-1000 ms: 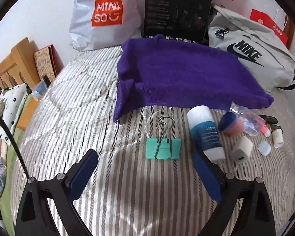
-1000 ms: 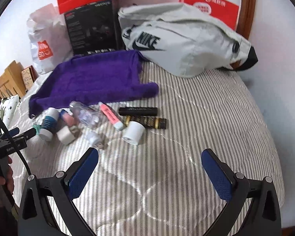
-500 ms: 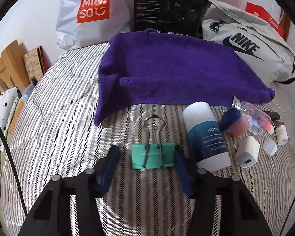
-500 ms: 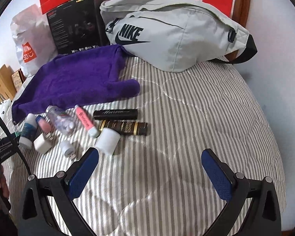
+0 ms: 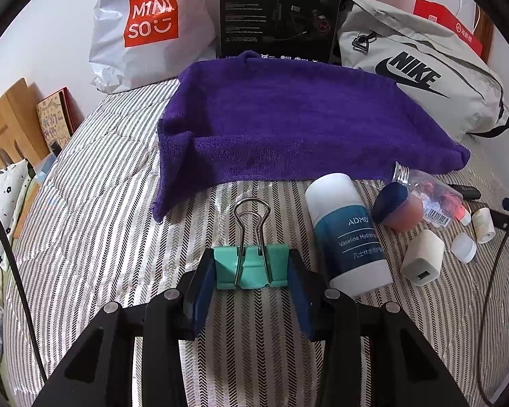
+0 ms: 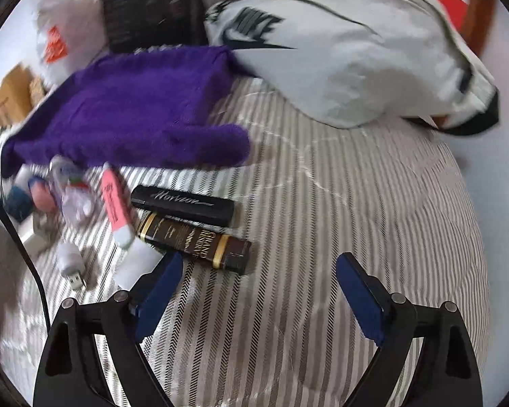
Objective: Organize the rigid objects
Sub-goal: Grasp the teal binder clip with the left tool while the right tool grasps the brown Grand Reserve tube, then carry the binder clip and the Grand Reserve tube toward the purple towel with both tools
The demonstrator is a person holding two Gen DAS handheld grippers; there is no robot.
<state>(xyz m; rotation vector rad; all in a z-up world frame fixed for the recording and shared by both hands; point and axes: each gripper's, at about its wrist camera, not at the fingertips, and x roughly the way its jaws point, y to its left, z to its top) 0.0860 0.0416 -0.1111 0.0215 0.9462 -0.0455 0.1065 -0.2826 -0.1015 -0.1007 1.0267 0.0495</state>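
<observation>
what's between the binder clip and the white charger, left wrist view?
The ADMD tube lies between binder clip and charger, in the left wrist view.

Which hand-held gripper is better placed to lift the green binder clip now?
Left. The left hand-held gripper has its pads against both sides of the binder clip. The right hand-held gripper is open, near the brown tube.

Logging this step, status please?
Left gripper shut on clip. Right gripper open, empty, near brown tube. Lotion bottle close beside clip.
</observation>
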